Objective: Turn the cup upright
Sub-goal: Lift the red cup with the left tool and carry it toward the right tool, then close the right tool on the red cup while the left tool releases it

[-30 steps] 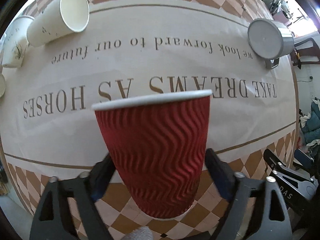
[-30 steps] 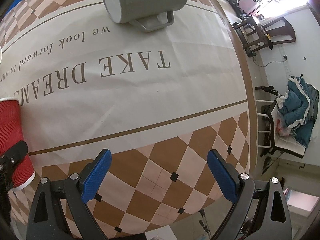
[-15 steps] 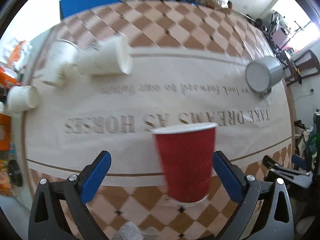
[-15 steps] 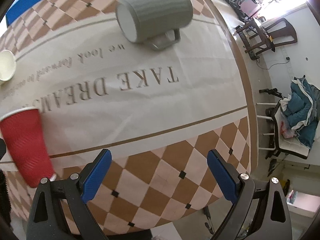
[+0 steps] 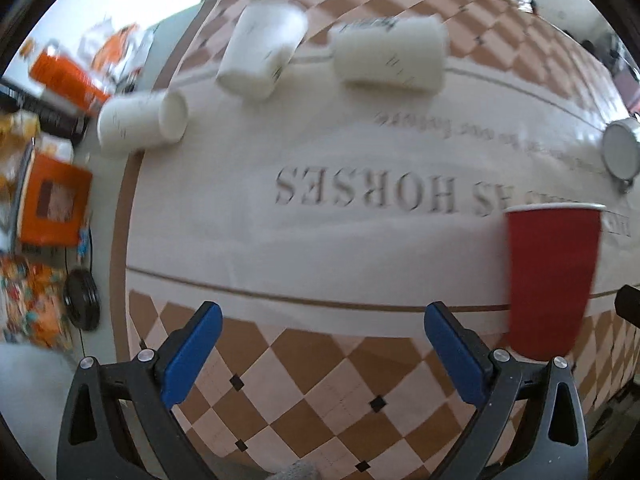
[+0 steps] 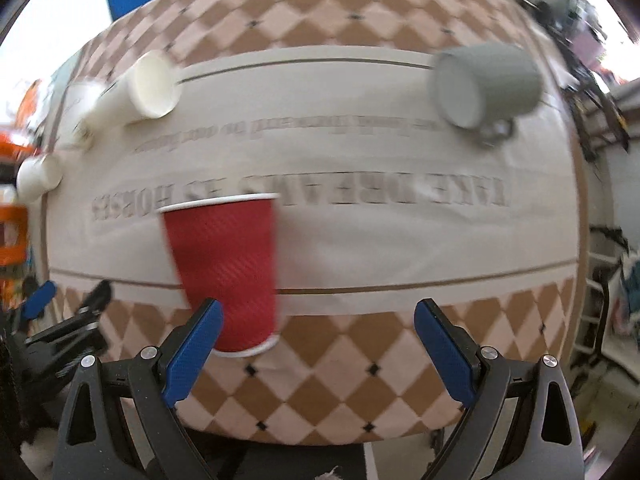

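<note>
A red ribbed paper cup (image 5: 552, 280) stands upright near the table's front edge; it also shows in the right wrist view (image 6: 226, 272). My left gripper (image 5: 320, 348) is open and empty, to the left of the red cup. My right gripper (image 6: 316, 344) is open and empty, to the right of the cup. Three white paper cups lie on their sides at the far left: one (image 5: 140, 124), a second (image 5: 262, 50) and a third (image 5: 390, 56). A grey mug (image 6: 486, 84) lies on its side at the far right.
The tablecloth (image 5: 360, 240) is cream with brown checks and printed lettering. Orange boxes (image 5: 52, 200) and clutter sit past the table's left edge. Chairs and clothes (image 6: 628, 296) stand beyond the right edge. The left gripper's tool (image 6: 52, 332) shows at the lower left of the right wrist view.
My left gripper has let go of the red cup, pulled back and swung left. My right gripper has pulled back and turned left, so the whole table shows. The cup stays upright.
</note>
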Available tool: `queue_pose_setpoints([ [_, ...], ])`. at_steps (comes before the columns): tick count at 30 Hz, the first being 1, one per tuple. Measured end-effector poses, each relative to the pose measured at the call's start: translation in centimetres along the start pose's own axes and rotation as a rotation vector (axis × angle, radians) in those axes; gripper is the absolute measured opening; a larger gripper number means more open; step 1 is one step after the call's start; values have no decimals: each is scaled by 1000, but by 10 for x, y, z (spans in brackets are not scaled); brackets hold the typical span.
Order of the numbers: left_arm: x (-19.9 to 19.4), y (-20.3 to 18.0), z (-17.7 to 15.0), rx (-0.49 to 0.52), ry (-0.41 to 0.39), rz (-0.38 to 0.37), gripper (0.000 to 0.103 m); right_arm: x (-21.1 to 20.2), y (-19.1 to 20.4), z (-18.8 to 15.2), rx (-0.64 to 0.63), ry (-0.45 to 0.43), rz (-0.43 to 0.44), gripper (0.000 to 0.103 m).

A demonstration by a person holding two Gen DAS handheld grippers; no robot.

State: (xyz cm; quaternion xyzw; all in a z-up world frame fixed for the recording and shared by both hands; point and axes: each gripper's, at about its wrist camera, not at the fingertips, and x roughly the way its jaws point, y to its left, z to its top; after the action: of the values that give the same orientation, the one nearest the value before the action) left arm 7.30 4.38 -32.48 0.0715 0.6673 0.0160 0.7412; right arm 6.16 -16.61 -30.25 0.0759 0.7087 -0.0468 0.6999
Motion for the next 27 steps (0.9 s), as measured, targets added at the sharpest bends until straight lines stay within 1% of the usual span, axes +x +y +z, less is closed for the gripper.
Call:
queue_pose_setpoints([
  [3,11,8,-5,-25,21,-3,103,11,28,5,-71,25,-8,98],
  [6,18,13,-9,-29,31,-4,103,22,43,9,-111,51,-7,97],
  [8,22,14,-11,-28,37,-9,103,29,50,10,-126,66,-6,93],
  [10,26,14,-14,-26,46,-8,103,37,55,12,-137,82,-7,91],
  [13,31,14,-17,-21,55,-7,103,44,58,14,-130,105,31,89],
  [15,34,16,-18,-17,58,-5,103,48,61,15,-127,115,52,84],
  [17,36,16,-19,-13,59,-1,103,52,63,17,-126,121,54,77],
  [23,39,16,-14,-6,55,11,103,55,68,22,-113,99,61,76],
  [27,37,16,-7,-6,36,18,103,49,60,16,-91,67,75,76],
])
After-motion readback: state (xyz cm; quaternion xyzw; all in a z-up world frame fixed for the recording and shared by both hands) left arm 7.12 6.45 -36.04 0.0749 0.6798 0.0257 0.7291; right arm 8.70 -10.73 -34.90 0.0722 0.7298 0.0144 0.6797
